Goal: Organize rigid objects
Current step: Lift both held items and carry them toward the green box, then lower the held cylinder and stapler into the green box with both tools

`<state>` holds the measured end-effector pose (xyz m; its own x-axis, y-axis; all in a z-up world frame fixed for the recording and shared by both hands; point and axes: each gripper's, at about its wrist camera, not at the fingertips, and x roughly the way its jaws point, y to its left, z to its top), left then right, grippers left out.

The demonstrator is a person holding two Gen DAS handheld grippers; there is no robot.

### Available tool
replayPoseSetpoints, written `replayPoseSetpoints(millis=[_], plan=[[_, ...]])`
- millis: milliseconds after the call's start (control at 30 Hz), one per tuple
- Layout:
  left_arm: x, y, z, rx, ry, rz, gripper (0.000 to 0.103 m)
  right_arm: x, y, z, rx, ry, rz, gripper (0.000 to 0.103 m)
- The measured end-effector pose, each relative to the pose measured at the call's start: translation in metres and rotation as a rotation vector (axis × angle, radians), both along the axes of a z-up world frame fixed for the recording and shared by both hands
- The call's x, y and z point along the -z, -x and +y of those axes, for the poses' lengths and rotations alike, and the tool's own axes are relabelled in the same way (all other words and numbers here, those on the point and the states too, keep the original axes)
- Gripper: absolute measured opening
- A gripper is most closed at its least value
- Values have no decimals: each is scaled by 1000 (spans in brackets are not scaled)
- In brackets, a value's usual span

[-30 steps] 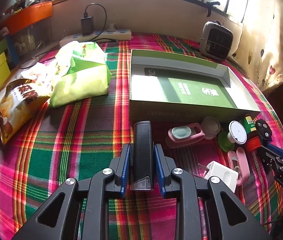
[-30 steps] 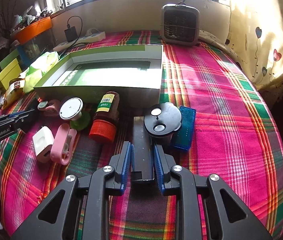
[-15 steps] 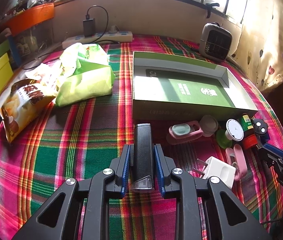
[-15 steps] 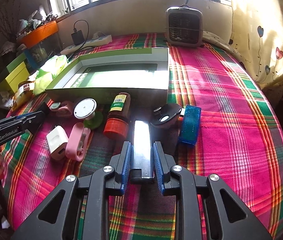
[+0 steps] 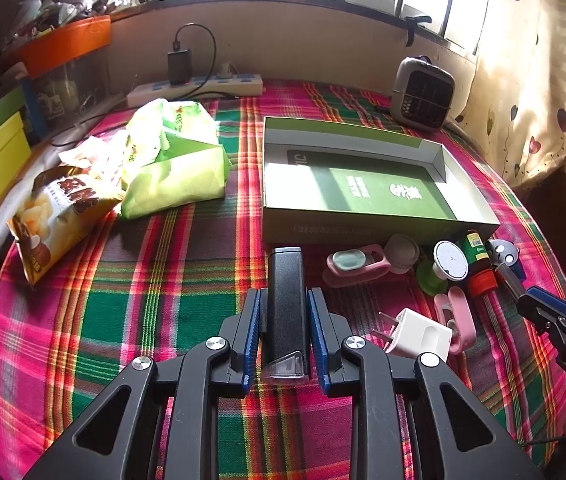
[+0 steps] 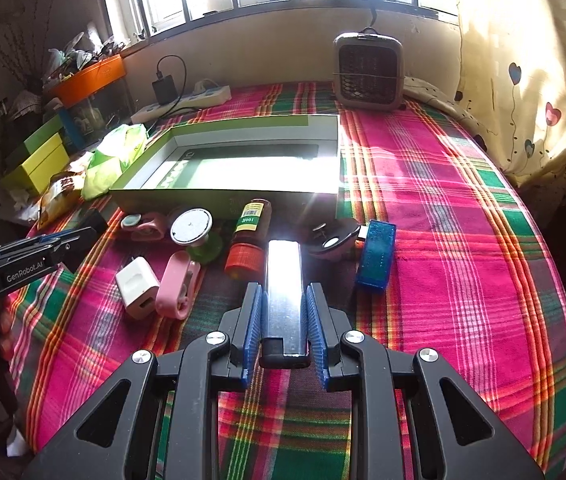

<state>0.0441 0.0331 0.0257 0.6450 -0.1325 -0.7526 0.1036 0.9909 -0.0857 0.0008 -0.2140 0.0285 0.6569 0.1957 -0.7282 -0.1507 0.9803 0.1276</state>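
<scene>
Sunlit window behind, plaid cloth over the tabletop [image 5: 187, 280], and you're working right in the glare. Far left, the snack bag [image 5: 55, 216] and the green pouch [image 5: 171, 168] sit well apart from the action; soft stuff, so probably no part of this sort. Your left gripper [image 5: 283, 332] is pinching a black bar-shaped device [image 5: 285, 300] lengthwise between the blue pads, its clear end toward the camera, nose aimed at the open green box [image 5: 363, 228] just ahead. That long-axis hold looks meant for sliding it in over the near wall. Moving right, the loose pile hugs the box's front wall: pink case [image 5: 357, 266], white charger plug [image 5: 419, 336], brown bottle with the red cap [image 6: 249, 236], round black piece [image 6: 331, 238], blue block [image 6: 377, 254]. All within short reach of the box, which is empty so far. Your right gripper [image 6: 283, 320] is clamped on a glossy dark slab [image 6: 283, 276], also gripped along its length and glaring white in the sun. I'd judge both loads are ready to go in.
</scene>
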Motion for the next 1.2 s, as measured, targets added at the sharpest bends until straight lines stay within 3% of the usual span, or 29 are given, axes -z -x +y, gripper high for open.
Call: replayPoseSetpoints(millis=[500, 1200], plan=[[-23, -13, 0, 23, 5, -26, 22, -21, -17, 1, -2, 17, -42, 24], [-35, -66, -2, 38, 12, -30, 22, -31, -82, 5, 6, 51, -42, 24]])
